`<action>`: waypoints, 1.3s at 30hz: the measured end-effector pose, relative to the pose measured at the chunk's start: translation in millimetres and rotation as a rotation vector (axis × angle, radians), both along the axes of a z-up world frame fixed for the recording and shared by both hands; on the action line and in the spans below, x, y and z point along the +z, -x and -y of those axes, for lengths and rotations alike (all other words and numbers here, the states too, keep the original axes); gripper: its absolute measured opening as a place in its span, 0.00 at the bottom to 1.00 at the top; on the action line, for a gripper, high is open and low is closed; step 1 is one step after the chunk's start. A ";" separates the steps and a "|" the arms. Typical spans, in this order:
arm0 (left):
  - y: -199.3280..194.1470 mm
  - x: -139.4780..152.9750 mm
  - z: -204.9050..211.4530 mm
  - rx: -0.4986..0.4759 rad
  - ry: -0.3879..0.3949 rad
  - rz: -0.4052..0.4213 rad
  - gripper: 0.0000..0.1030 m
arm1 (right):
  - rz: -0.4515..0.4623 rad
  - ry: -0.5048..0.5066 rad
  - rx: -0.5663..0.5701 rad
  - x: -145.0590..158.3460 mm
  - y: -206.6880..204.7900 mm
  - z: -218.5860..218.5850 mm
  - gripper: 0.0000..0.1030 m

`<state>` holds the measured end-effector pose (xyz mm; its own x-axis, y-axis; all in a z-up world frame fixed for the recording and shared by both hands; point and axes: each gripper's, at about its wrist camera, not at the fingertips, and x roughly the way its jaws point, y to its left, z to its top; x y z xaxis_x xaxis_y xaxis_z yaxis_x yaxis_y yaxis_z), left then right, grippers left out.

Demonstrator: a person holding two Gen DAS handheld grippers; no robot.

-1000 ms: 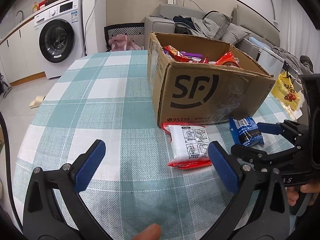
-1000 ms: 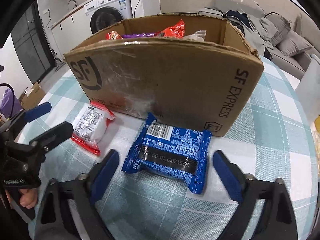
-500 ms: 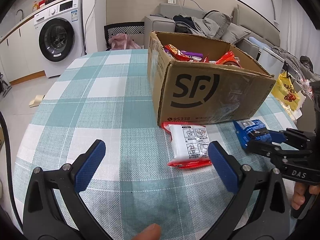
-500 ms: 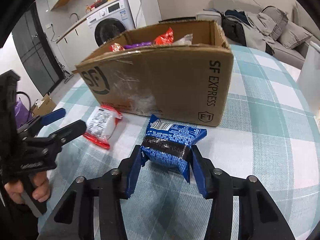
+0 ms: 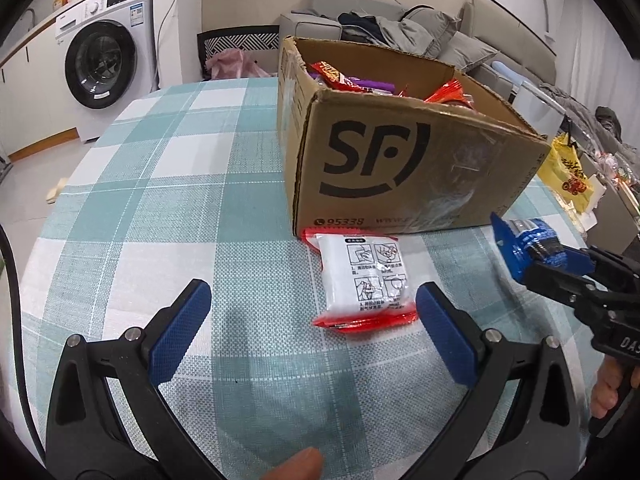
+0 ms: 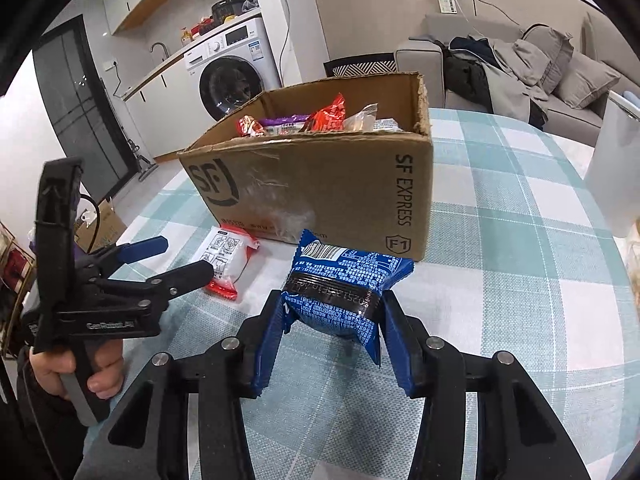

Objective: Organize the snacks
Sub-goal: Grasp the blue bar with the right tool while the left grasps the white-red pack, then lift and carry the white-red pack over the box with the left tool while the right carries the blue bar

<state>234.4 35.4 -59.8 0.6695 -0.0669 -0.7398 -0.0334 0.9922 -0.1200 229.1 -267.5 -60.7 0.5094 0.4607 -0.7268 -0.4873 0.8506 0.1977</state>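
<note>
Open checked tablecloth (image 5: 168,208) left of cardboard box (image 5: 400,168) — wide free lane. Box top open, partly filled with snacks. Red-and-white packet (image 5: 362,280) lying just before box front, between left gripper (image 5: 312,328) and wall — blocks low straight approach there.
</note>
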 end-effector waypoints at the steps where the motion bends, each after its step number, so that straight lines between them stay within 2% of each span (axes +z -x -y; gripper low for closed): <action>1: -1.7 -0.3 2.4 0.002 -0.006 -0.003 0.99 | -0.002 -0.006 -0.004 1.0 -0.7 2.2 0.47; 4: -7.4 -2.7 13.9 -0.016 -0.046 -0.023 0.97 | 0.000 -0.015 -0.008 4.0 1.0 6.8 0.47; 7: -10.6 -4.7 23.9 -0.051 -0.067 -0.034 0.81 | 0.006 -0.022 -0.014 7.6 2.3 12.5 0.47; 9: -13.0 -6.5 28.3 -0.071 -0.069 -0.047 0.75 | 0.008 -0.032 -0.017 10.6 2.6 15.2 0.47; 11: -12.0 -6.2 29.9 -0.096 -0.052 -0.041 0.59 | 0.012 -0.035 -0.018 12.3 3.5 15.6 0.47; 14: -9.8 -3.6 29.9 -0.129 -0.025 -0.015 0.42 | 0.015 -0.037 -0.018 13.9 3.8 14.9 0.47; 16: -6.3 -0.5 31.8 -0.151 -0.010 0.009 0.40 | 0.015 -0.036 -0.017 14.2 3.8 13.9 0.47; 28: 8.0 4.1 35.7 -0.177 0.001 0.023 0.39 | 0.028 -0.049 -0.006 19.3 7.3 11.3 0.47; 39: 34.3 55.9 30.2 -0.172 0.012 0.133 0.39 | 0.084 -0.082 0.010 39.0 17.6 11.5 0.47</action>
